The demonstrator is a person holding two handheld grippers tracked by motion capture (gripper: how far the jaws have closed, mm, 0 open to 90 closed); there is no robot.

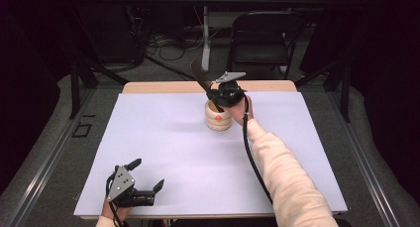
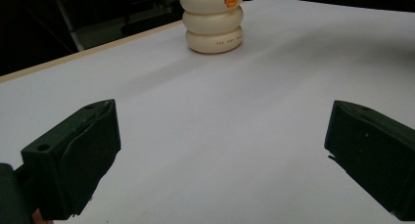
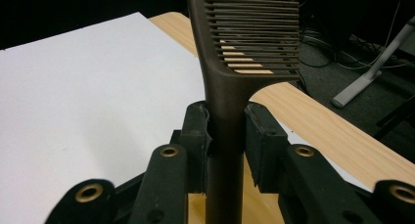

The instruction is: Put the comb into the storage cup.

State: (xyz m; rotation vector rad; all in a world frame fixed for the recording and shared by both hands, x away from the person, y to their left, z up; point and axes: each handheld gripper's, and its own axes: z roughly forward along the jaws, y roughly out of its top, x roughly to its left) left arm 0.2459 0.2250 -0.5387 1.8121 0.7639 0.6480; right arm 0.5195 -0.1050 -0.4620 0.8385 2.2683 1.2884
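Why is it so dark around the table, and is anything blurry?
High view: the white table is lit, the room behind nearly black. Left gripper view: near jaws soft, the cup fairly sharp. Right gripper view: the comb sharp, the floor behind dim.

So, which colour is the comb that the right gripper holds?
Dark brown. The comb shows best in the right gripper view, its handle clamped in the right gripper.
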